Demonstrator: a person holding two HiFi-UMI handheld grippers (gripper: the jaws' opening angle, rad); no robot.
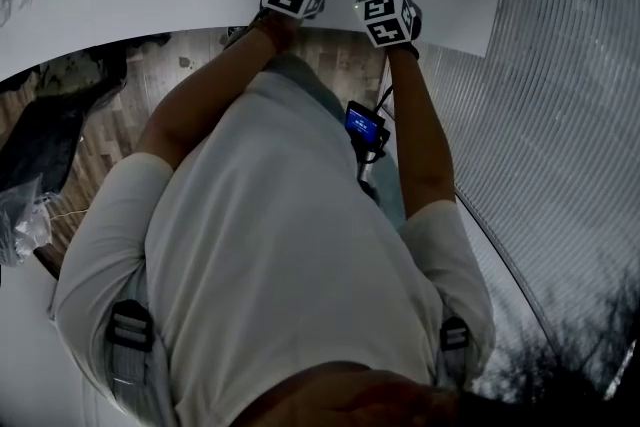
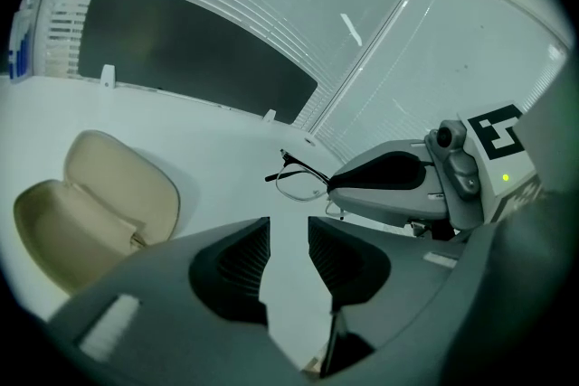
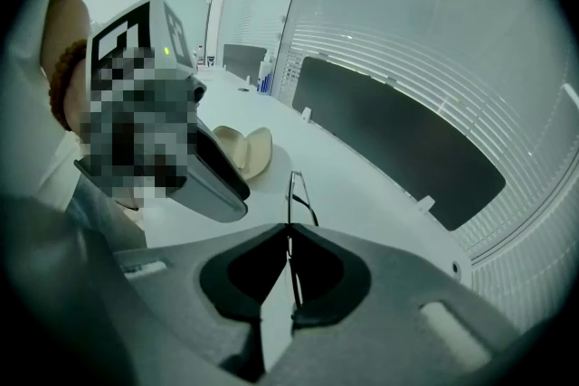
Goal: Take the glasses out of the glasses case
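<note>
Pinching the glasses (image 3: pixel 291 193) by one thin edge in my right gripper (image 3: pixel 289 230), left gripper (image 2: pixel 289 229) open and empty, risks them twisting loose and dropping.

- The open glasses case (image 2: pixel 99 203) is lying on the white worktop (image 2: pixel 217 140) to the left of the left gripper (image 2: pixel 288 235), blocking that side.
- Bare worktop is stretching ahead between the left gripper's parted jaws, leaving a free lane there.
- The right gripper (image 3: pixel 289 235), clamping the glasses (image 2: pixel 298 183), is crowding the space just right of that lane.
- A dark panel (image 2: pixel 190 50) is standing along the worktop's far edge, closing it off.
</note>
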